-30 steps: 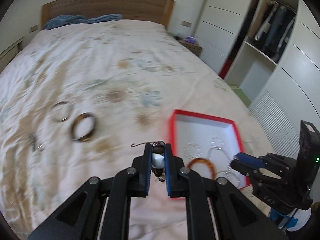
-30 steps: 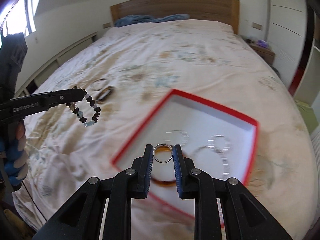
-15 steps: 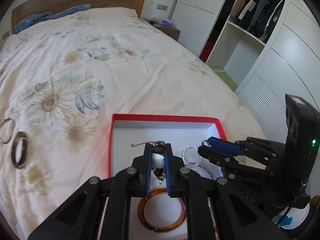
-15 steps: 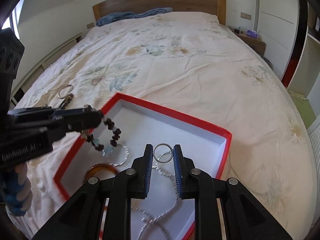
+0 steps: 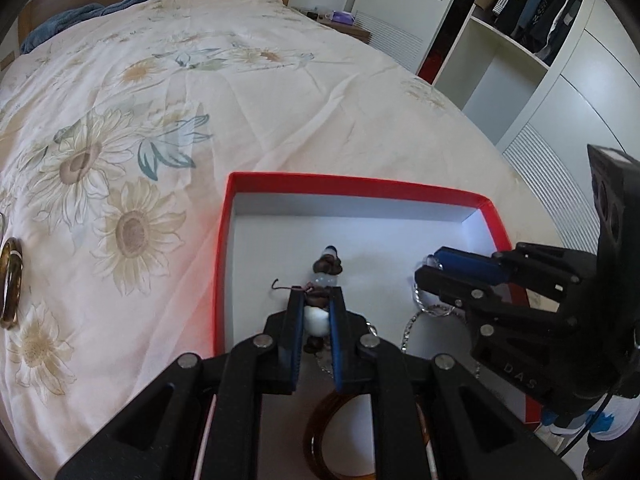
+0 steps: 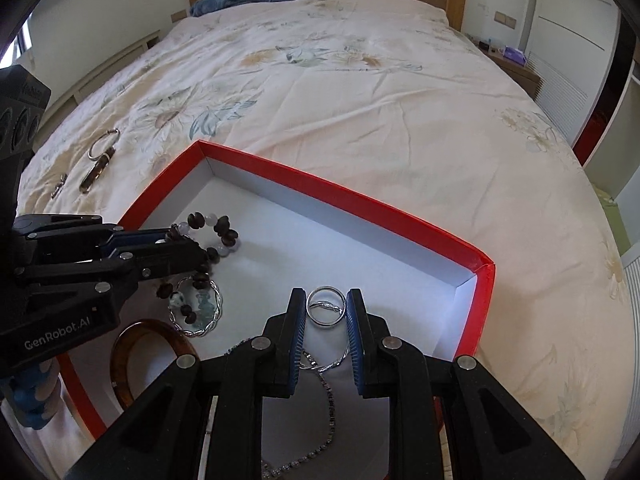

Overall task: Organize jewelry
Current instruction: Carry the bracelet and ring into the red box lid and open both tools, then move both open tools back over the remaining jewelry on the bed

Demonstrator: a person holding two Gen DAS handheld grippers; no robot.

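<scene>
A red box with a white floor (image 5: pixel 360 216) (image 6: pixel 332 184) lies on the bed. My left gripper (image 5: pixel 316 300) (image 6: pixel 188 248) is shut on a beaded bracelet (image 5: pixel 325 272) (image 6: pixel 216 232) of brown and white beads, low inside the box at its left side. My right gripper (image 6: pixel 326 306) (image 5: pixel 426 276) is shut on a silver ring (image 6: pixel 326 305) above the box floor near its right wall. In the box lie an amber bangle (image 6: pixel 140 344) (image 5: pixel 320 440), a twisted silver bangle (image 6: pixel 200 320) and a silver chain (image 6: pixel 320 396).
On the floral bedspread (image 6: pixel 360 92) left of the box lie a brown bangle (image 5: pixel 10 280) (image 6: pixel 98 172), a silver hoop (image 6: pixel 102 144) and a small metal piece (image 6: pixel 60 184). A wardrobe with open shelves (image 5: pixel 520 52) stands to the right.
Both grippers have come down lower into the box. The beaded bracelet now hangs close to the box floor and the ring sits above the chain.
</scene>
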